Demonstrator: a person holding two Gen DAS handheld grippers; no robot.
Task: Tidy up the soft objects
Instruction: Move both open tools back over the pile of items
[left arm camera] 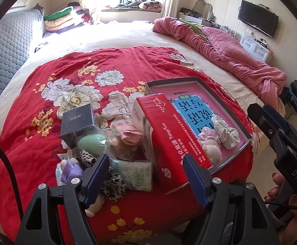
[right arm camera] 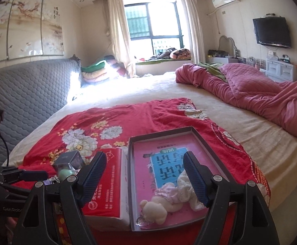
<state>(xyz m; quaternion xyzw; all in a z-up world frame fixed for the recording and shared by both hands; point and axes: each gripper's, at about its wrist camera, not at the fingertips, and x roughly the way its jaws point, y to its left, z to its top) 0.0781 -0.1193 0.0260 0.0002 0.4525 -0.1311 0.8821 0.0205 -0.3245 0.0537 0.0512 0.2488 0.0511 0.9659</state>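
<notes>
A shallow grey box lid (left arm camera: 225, 100) (right arm camera: 207, 143) with a pink book inside lies on the red floral blanket (left arm camera: 83, 65). It holds a white lace scrunchie (left arm camera: 227, 131), a pink scrunchie (left arm camera: 208, 135) and a small cream plush (left arm camera: 212, 150) (right arm camera: 154, 209). Left of it stand a red tissue pack (left arm camera: 172, 140) (right arm camera: 105, 185), a leopard scrunchie (left arm camera: 113, 183), a purple plush (left arm camera: 71, 169), a green egg sponge (left arm camera: 92, 143) and a pink cloth (left arm camera: 130, 134). My left gripper (left arm camera: 146, 175) is open above the pile. My right gripper (right arm camera: 144, 175) is open above the lid.
A dark small box (left arm camera: 77, 120) and a pale tissue packet (left arm camera: 136, 173) sit in the pile. A pink quilt (left arm camera: 219, 47) lies bunched at the bed's far right. A grey padded headboard (right arm camera: 26, 94) runs along the left. A TV (right arm camera: 271, 31) hangs on the right wall.
</notes>
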